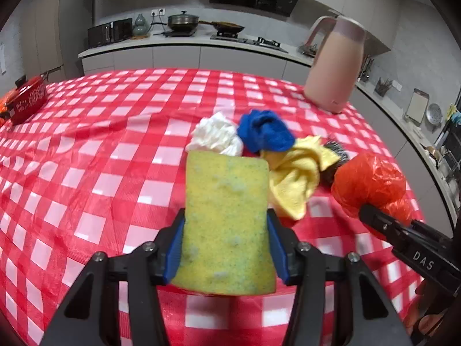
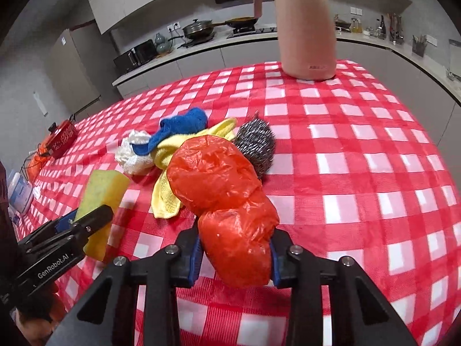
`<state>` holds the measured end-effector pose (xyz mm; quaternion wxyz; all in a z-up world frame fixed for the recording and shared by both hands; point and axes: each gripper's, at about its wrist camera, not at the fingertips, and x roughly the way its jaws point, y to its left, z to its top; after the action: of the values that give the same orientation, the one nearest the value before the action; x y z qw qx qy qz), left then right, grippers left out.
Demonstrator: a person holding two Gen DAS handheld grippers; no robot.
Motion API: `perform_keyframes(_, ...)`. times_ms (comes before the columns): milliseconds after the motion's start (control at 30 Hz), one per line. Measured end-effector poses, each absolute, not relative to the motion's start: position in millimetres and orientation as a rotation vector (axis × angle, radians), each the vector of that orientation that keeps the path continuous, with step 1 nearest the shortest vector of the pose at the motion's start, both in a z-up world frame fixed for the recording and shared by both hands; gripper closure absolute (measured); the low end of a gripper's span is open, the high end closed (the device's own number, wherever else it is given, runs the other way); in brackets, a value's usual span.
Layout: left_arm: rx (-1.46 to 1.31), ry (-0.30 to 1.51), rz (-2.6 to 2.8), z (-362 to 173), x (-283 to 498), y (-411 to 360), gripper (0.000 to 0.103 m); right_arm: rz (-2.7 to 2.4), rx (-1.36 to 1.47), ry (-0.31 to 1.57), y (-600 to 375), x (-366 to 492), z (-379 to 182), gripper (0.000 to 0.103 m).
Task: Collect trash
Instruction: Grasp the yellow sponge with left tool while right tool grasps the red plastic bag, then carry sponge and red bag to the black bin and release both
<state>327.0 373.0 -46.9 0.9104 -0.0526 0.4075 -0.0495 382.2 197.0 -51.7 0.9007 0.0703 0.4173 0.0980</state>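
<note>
We pinch the sponge (image 1: 226,225) in our left gripper (image 1: 225,245) and the orange bag (image 2: 227,201) in our right gripper (image 2: 234,255), both above the checked cloth (image 2: 360,158), near the rags (image 1: 294,178) and scourer (image 2: 256,141).

Each black tool (image 1: 226,245) has blue pads, silver screws and white lettering.

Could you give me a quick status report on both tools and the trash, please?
Left tool shut on yellow sponge. Right tool shut on orange plastic bag. Cloths and steel scourer remain on table. Nothing blocking.
</note>
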Motion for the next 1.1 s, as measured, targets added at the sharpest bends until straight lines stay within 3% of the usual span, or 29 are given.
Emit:
perform_keyframes(333, -0.075, 0.796, -0.211, -19, 317, 340, 0.049, 0.095, 0.208, 0.809, 157, 349, -22, 0.064)
perform_keyframes(1100, -0.023, 0.745, -0.336, -4, 280, 196, 0.049, -0.055, 0.296, 0.752, 20, 285, -14, 0.064)
